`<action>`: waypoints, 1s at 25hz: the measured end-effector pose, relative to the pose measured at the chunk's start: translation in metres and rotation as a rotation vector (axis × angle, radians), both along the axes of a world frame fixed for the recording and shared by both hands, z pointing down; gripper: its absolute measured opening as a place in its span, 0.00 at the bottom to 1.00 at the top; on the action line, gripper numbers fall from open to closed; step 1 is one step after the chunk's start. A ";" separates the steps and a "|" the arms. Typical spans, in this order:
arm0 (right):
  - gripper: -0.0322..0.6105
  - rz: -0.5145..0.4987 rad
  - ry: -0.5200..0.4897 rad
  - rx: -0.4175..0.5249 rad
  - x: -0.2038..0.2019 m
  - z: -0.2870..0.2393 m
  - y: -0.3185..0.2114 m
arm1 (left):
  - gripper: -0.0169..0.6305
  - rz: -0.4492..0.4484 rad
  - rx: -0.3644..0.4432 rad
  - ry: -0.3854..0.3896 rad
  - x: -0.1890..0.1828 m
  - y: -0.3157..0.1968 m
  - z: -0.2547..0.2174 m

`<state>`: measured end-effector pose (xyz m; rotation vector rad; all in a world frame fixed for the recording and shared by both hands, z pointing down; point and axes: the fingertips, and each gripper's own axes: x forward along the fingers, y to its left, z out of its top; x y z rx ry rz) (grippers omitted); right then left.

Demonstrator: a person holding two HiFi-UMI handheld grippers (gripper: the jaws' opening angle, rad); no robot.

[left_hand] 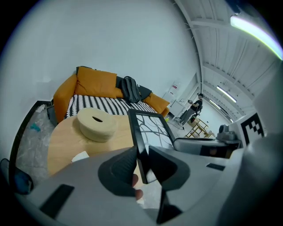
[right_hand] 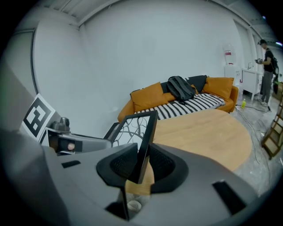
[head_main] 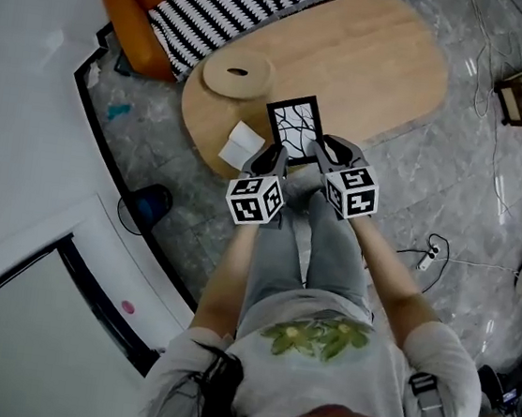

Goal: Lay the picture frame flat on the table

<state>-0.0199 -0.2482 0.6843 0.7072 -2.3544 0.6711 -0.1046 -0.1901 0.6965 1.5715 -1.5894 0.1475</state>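
the black picture frame (head_main: pixel 295 127), with a bare-branch print under its glass, is over the near end of the oval wooden desk (head_main: pixel 391 68), carried from both sides. the left tongs (left_hand: pixel 143 149) are closed on the frame's left rail, low down near the corner, with both dark pads pressed against it. the right tongs (right_hand: pixel 143 145) grip the right rail in the same way. in both gripper views the frame stands tilted, its top edge leaning away over the desk. whether its bottom edge already touches the wood i cannot tell.

further in on the desk sits a round beige disc (head_main: pixel 237 74) with a slot in its top. a white paper (head_main: pixel 241 146) lies at the desk's near edge, just beside the left tongs. an orange sofa (head_main: pixel 133 17) stands past the desk's far side.

the step in hand looks like the set-down: the frame is gripped and brought to the desk but not yet flat. the next move calls for easing the top edge down until the back rests fully on the wood, keeping both hands level so the frame does not twist. it should land clear of the paper and the disc. only then should both tongs let go together and draw back off the rails.
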 end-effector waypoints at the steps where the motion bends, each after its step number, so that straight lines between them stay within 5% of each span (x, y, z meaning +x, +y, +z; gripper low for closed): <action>1: 0.19 -0.003 0.003 0.000 -0.002 0.008 0.000 | 0.17 -0.002 -0.002 0.002 -0.001 0.000 0.008; 25: 0.19 -0.038 0.064 -0.088 -0.008 0.178 -0.004 | 0.17 -0.004 -0.103 0.010 -0.006 -0.003 0.175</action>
